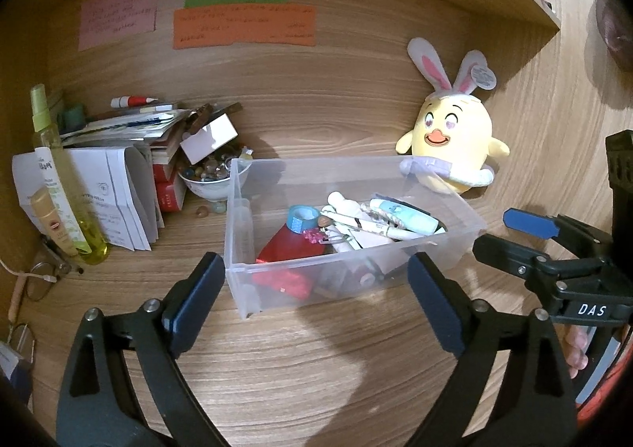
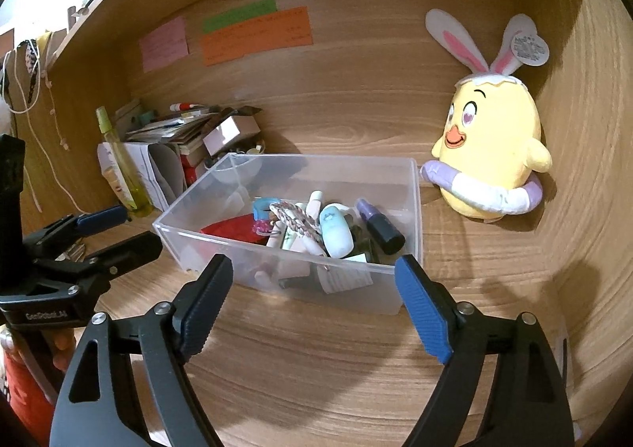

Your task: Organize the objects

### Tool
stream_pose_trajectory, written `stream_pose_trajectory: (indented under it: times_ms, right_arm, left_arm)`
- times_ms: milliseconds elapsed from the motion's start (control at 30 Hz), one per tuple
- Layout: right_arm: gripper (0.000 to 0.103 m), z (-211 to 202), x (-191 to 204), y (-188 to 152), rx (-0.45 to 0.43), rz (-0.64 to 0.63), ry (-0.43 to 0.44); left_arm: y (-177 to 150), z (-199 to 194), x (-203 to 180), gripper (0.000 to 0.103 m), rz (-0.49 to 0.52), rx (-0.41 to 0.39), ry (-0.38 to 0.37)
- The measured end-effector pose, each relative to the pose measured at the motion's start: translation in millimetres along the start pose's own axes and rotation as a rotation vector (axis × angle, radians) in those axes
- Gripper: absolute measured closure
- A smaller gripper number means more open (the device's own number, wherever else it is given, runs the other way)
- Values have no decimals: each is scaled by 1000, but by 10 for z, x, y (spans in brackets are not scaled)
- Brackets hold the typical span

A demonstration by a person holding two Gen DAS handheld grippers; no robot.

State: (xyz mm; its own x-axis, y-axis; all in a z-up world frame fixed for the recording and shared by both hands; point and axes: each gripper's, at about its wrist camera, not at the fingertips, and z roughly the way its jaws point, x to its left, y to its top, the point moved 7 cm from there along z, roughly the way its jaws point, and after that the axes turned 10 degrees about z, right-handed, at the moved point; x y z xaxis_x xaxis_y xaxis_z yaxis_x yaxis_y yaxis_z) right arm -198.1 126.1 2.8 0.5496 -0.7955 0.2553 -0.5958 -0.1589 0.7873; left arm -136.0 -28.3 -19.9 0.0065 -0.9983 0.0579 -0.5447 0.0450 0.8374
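A clear plastic box stands on the wooden desk. It holds several small items, among them a red pouch, a blue tape roll, a pale blue tube and a purple bottle. My left gripper is open just in front of the box's near wall, and its pads press on nothing. My right gripper is open too, close before the box's near right corner. Each gripper also shows in the other's view, the right gripper and the left gripper, both beside the box.
A yellow plush chick with rabbit ears leans on the back wall to the right of the box. To the left are a pile of papers and books, a bowl of beads, a spray bottle and glasses. A shelf runs overhead.
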Motion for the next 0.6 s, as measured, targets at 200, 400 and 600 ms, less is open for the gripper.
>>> stream_pose_trajectory:
  times_ms: [200,400,600]
  right_arm:
    - [21,-5,-11,-3,0,-2,0]
    - [20,-3,-13,-5,0,-1,-1]
    - [20,1,-4,-10,4,-3,0]
  left_arm:
    - [-6,3,-17,7,2,0,0]
    - [-10,22,-30,7,-1,6,-6]
    - [-13,31,-31,7,-4,8,-8]
